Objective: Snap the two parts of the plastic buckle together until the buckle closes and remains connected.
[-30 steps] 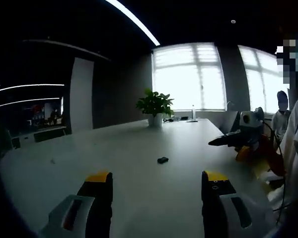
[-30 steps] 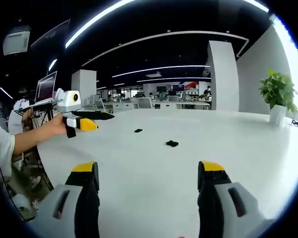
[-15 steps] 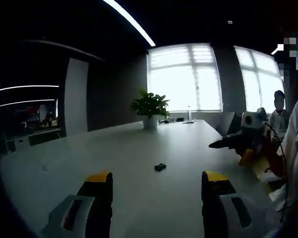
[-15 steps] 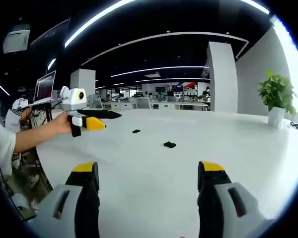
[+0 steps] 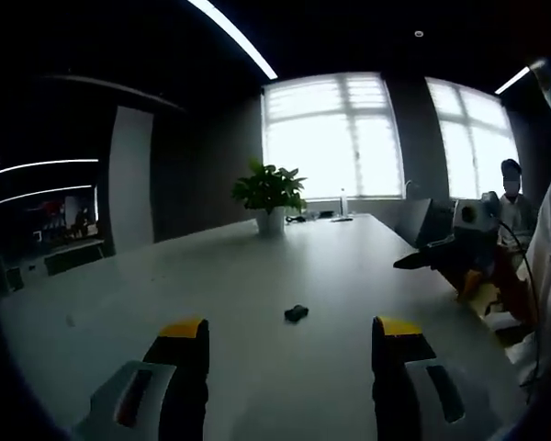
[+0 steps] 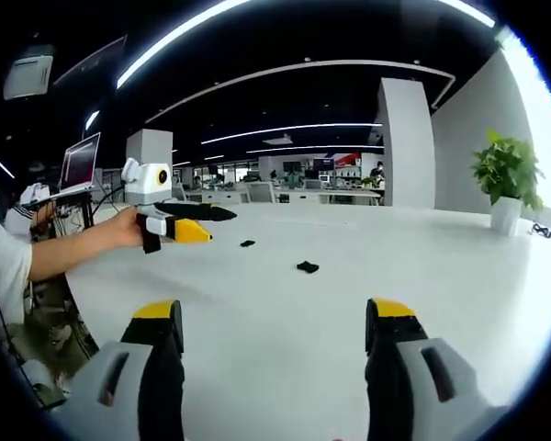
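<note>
In a dim office, two small black plastic buckle parts (image 6: 307, 267) (image 6: 247, 243) lay apart on a long white table (image 6: 349, 303), well beyond the left gripper (image 5: 289, 333) and right gripper (image 6: 271, 317), both held wide open and empty, seemingly poised to approach.

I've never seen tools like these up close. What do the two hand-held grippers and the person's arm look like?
The right gripper and the left gripper each have two black jaws with yellow tips, set in pale grey housings. Seen from the side, the left gripper is white, black and yellow. The person's arm wears a short white sleeve.
</note>
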A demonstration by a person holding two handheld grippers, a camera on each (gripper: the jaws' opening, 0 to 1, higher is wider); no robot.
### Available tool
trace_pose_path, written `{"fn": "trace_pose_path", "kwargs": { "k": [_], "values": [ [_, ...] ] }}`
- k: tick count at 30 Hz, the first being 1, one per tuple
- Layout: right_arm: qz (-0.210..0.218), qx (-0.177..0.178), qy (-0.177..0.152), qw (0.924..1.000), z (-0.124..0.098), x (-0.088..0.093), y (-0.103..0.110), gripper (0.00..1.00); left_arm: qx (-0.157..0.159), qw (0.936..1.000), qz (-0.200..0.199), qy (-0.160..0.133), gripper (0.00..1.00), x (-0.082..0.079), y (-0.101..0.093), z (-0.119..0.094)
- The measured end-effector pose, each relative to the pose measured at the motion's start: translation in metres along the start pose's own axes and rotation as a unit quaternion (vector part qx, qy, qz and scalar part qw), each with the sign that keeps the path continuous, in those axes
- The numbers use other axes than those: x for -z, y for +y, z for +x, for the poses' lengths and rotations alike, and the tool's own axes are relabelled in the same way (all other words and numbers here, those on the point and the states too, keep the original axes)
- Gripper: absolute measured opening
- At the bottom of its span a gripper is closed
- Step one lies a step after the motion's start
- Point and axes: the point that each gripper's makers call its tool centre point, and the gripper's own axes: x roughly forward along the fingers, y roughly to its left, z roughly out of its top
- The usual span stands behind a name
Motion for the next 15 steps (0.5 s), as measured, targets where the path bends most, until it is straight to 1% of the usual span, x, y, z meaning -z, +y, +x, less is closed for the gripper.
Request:
{"fn": "trace_pose_path", "kwargs": {
  "k": [2,4,7,10,15],
  "values": [
    [0.001,0.0,0.001,1.0,0.0,0.001,0.0,0.81,0.009,1.0,-0.003,-0.002,0.74,-0.001,-0.001,0.003],
    [0.002,0.001,0.001,1.0,-0.001,0.001,-0.001,0.81,0.01,0.9999,-0.006,-0.002,0.74,-0.001,-0.002,0.006],
    [0.001,0.004,0.001,1.0,-0.001,0.001,-0.003,0.81,0.012,0.9999,0.005,0.008,0.74,0.002,-0.002,0.012],
    [0.001,0.005,0.001,1.0,-0.001,0.002,-0.003,0.81,0.015,0.9998,0.008,0.015,0.74,0.004,-0.001,0.019],
    [0.002,0.006,0.002,1.0,-0.001,0.002,-0.004,0.81,0.027,0.9994,-0.003,0.022,0.74,0.009,-0.002,0.029]
  ]
}}
